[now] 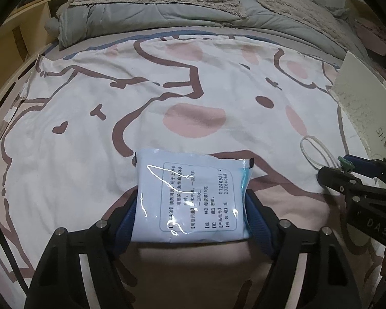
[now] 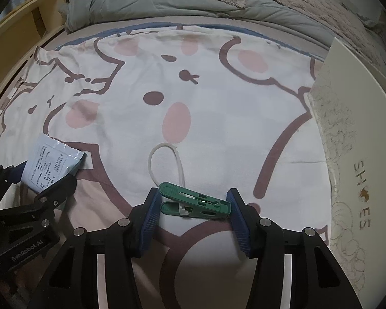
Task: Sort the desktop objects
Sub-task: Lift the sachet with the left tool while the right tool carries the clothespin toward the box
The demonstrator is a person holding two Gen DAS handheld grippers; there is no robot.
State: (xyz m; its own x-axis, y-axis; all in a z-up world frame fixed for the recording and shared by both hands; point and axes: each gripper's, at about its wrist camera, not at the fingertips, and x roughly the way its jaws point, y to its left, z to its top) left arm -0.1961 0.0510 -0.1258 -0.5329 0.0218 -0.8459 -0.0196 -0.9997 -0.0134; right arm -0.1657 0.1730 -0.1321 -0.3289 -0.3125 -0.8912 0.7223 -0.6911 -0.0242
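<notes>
Gripping step in hand, both tools loaded.

Left wrist view: left gripper (image 1: 191, 200) part-closed, blue pads against both sides of pale-blue printed foil sachet (image 1: 190, 198), centre frame, over cartoon-print bedsheet (image 1: 115, 90).

Right wrist view: right gripper (image 2: 194, 204) half-closed, pads touching ends of green plastic clothes peg (image 2: 195, 202); white loop cord (image 2: 164, 162) at 12 o'clock; white shoebox (image 2: 360, 167) at 3 o'clock.

Next, judged: lift both, carry toward shoebox, probable bin.

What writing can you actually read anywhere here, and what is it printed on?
"SHOES", with a small picture in place of the O: white box lid.
"GenRobot.AI": left gripper's black body.
"DAS", cut off: right gripper's black body.
"01240521" and "202604": pale blue sachet.
The sachet's remaining Chinese print is too small to read reliably.
</notes>
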